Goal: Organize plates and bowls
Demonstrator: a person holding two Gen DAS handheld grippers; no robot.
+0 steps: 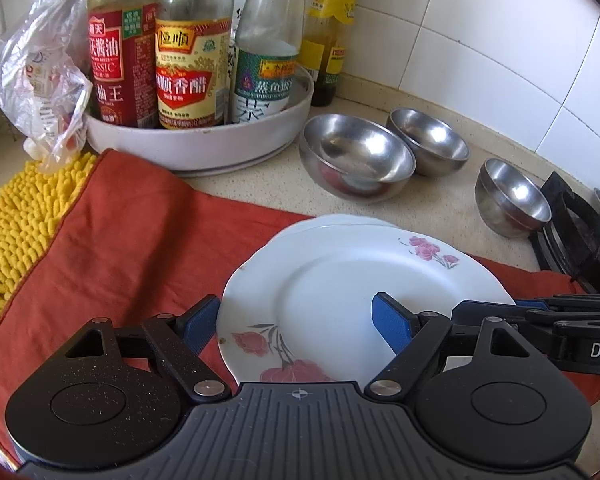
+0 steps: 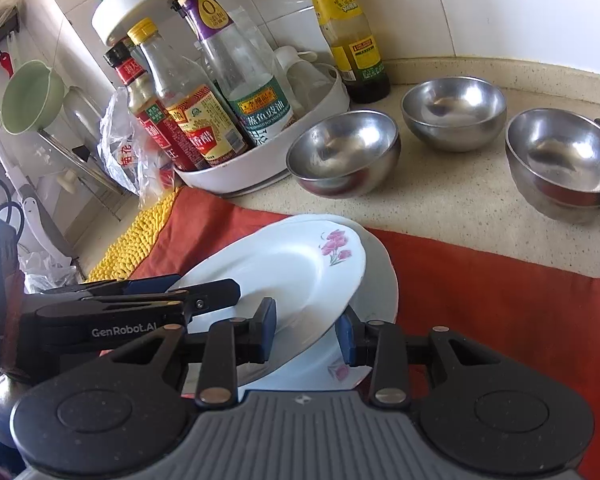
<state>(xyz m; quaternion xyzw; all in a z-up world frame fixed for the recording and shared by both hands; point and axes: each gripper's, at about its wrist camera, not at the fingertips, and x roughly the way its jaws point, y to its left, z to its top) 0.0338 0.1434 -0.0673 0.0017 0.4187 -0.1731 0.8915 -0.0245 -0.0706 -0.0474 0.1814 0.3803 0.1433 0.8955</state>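
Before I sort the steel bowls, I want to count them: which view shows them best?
The right wrist view: three steel bowls sit large and unobstructed on the counter. The left wrist view shows the same three smaller, plus a partial rim at its right edge.

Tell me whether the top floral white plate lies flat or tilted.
Tilted. The top floral white plate is raised on one edge in the right gripper, angled above the white plate beneath.

"GenRobot.AI" on left tongs point(image 2: 204, 296), "CLASSIC" on bottle point(image 1: 112, 68)
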